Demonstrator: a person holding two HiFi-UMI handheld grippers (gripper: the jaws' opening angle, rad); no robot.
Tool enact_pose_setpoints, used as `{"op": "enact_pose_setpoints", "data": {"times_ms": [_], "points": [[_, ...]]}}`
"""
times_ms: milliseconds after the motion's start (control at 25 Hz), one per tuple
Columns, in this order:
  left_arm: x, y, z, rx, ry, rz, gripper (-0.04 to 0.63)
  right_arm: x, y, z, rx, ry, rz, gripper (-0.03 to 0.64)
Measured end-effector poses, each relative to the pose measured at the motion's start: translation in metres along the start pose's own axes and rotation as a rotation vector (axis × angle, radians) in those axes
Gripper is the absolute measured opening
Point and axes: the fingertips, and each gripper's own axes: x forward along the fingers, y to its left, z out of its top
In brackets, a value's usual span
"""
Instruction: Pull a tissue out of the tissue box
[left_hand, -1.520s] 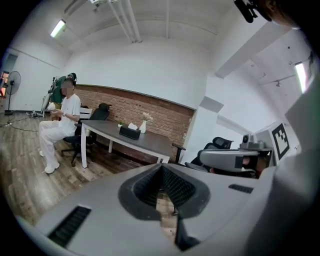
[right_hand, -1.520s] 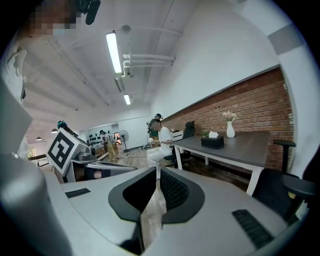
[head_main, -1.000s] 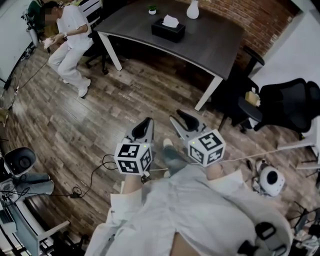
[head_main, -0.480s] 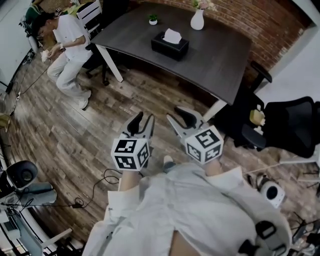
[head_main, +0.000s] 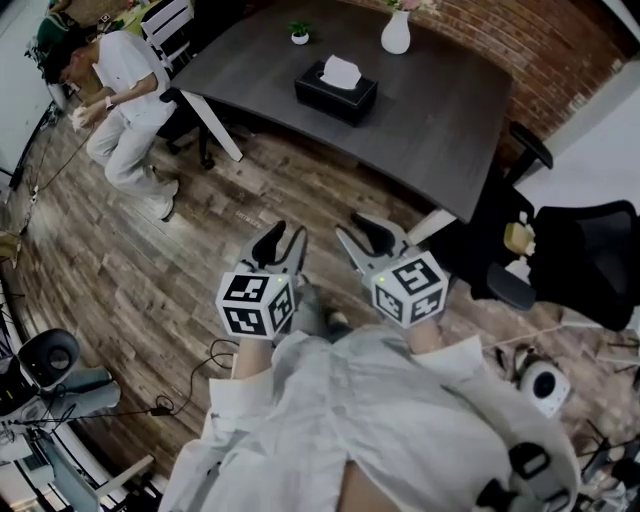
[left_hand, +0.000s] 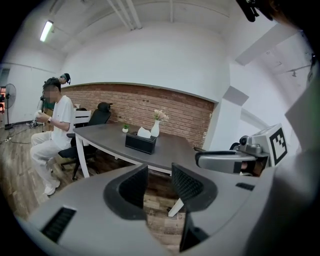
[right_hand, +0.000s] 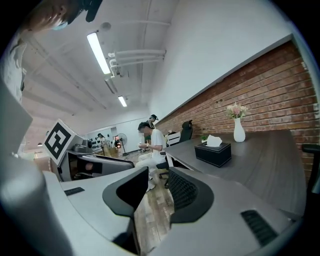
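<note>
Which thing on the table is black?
The tissue box, with a white tissue sticking out of its top. The vase and the little plant pot are both white.

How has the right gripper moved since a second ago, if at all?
Yes. The right gripper has moved toward the table; the table's near corner now lies closer to it in the head view.

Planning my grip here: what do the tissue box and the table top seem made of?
Tissue box: black, matte, crisp edges; likely rigid plastic or leather-look cover, can't tell which. Table top: dark grey, dull sheen, faint streaks; probably wood-look laminate.
</note>
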Motion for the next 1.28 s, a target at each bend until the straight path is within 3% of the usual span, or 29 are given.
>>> {"op": "enact_pose_setpoints", "data": {"times_ms": [360,720,960,1280], "points": [[0.063,0.042,0.027,0.038,0.034,-0.101,0.13,0.051,-0.045,0.015,0.023,-0.017,-0.11,0.106],[0.12,0.144,0.091,0.1,0.037,-0.19,0.13,0.157,-0.074,0.057,0.059,-0.05,-0.235,0.106],[0.157,0.191,0.119,0.145,0.053,-0.298,0.13,0.212,-0.089,0.079,0.071,-0.074,-0.337,0.106],[0.19,0.228,0.128,0.167,0.09,-0.399,0.13,0.233,-0.107,0.077,0.096,-0.035,-0.474,0.106]]}}
